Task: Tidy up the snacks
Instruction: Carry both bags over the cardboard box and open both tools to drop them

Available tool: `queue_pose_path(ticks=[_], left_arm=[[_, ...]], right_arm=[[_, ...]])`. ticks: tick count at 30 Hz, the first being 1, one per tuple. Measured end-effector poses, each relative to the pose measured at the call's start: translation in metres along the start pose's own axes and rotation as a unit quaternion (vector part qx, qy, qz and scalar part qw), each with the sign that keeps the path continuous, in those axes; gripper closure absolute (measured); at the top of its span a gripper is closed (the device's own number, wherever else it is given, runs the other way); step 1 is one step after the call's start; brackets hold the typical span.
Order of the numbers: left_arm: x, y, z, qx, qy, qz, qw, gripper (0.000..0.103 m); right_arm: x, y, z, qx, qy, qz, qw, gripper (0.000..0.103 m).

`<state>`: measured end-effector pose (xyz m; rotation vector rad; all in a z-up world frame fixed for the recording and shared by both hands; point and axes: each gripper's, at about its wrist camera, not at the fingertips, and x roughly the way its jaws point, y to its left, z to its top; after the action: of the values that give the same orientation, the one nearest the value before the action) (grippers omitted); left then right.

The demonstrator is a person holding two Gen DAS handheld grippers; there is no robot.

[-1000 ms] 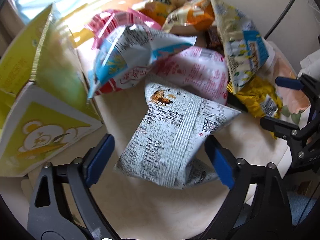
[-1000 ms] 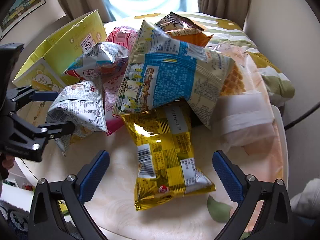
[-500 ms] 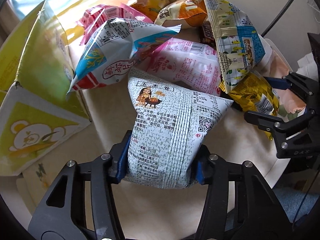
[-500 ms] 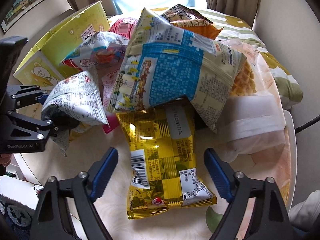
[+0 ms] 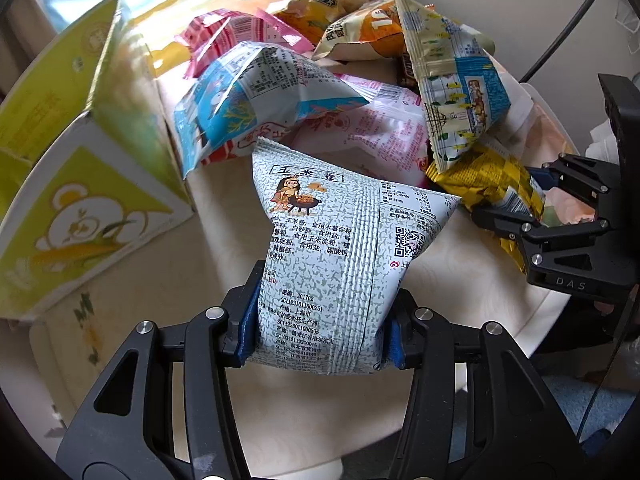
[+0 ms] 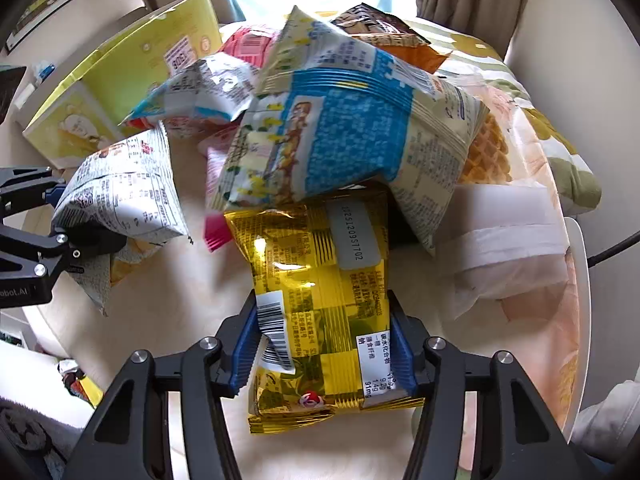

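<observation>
A pile of snack bags lies on a round cream table [image 5: 472, 292]. My left gripper [image 5: 320, 332] is shut on the lower end of a grey-speckled white bag [image 5: 340, 240], with both blue pads pressed into its sides. In the right wrist view that bag [image 6: 128, 192] hangs from the left gripper [image 6: 60, 216] at the left edge. My right gripper [image 6: 322, 348] is closing its jaws on a shiny yellow bag [image 6: 320, 264], and the pads squeeze the bag's sides. The bag's far end lies under a blue-and-yellow bag [image 6: 352, 132].
An open yellow-green carton with a bear print [image 5: 80, 216] stands at the left of the pile. Pink [image 5: 384, 136], white-blue [image 5: 256, 92] and orange bags [image 5: 352, 20] lie behind. A white wrapped pack [image 6: 508, 240] lies on the right. A patterned cushion [image 6: 560, 152] borders the table's far right.
The left jaws went from wide open to shut on the speckled bag, whose top end now stands up. The right jaws closed in from wide open onto the yellow bag.
</observation>
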<state>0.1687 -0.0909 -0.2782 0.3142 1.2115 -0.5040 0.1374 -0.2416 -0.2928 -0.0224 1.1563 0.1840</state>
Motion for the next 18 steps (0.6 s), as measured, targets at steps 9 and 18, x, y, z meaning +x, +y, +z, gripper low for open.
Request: queue_pose_path(ticks=[9, 18], left_arm=[[-0.046, 0.017, -0.025, -0.052, -0.021, 0.018, 0.9983, 0.057], [-0.106, 0.04, -0.045, -0.125, -0.057, 0.07, 0.988, 0.057]], right_arm=[[-0.013, 0.023, 0.007, -0.064, 0.027, 0.05, 0.996, 0.052], [-0.02, 0.066, 0.04, -0.14, 0.025, 0.107, 0.984, 0.052]])
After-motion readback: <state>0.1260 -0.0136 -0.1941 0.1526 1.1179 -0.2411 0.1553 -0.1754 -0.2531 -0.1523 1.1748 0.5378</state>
